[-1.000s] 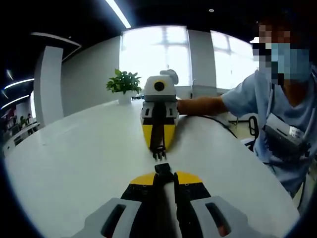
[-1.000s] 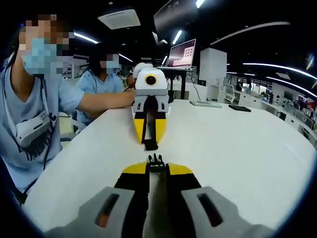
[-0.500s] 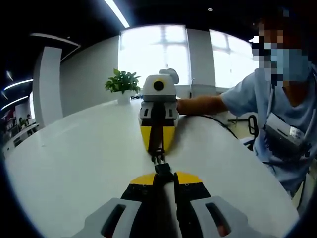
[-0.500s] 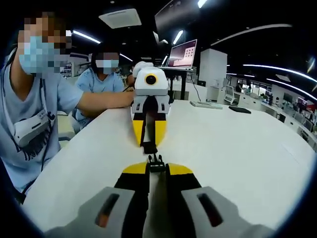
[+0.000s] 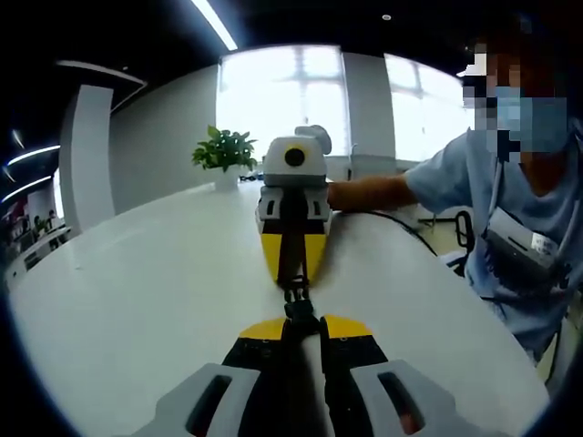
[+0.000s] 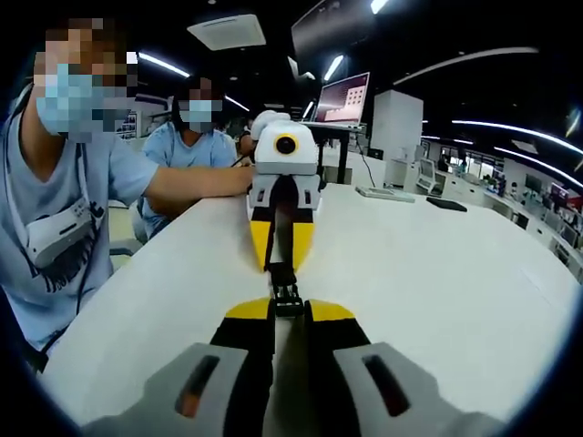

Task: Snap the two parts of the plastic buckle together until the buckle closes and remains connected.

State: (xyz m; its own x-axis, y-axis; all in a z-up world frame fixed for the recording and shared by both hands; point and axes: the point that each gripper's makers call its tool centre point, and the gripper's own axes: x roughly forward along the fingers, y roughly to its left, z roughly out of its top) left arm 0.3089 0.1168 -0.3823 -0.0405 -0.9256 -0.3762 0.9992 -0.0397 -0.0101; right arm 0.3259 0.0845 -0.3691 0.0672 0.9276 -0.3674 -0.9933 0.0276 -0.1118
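two tongs faced each other nose to nose above the white tabletop point(image 5: 137, 300). in the left gripper view, the left tongs point(image 5: 301, 320) rose from the bottom with their yellow-tipped jaws pressed close on the socket half of the buckle point(image 5: 300, 312), a small black piece standing out just past the tips. the right tongs point(image 5: 292, 280) came in from the far side, jaws narrow as well, clamped on the pronged half of the buckle point(image 5: 293, 293). the two halves touched end to end in the short gap between the tong tips, held clear of the tabletop; whether they were fully latched could not be told.

in the right gripper view the same meeting showed from the other side: the right tongs point(image 6: 289, 308) at the bottom gripping the pronged half of the buckle point(image 6: 288, 296), the left tongs point(image 6: 281, 266) opposite with the socket half of the buckle point(image 6: 281, 272) against it.

a person in a light blue shirt point(image 5: 519, 209) sat at the tabletop's edge, forearm reaching behind the right tongs. a potted plant point(image 5: 223, 155) stood at the far end before bright windows. a second person point(image 6: 196, 137) sat farther back, near a lit monitor point(image 6: 344, 97).
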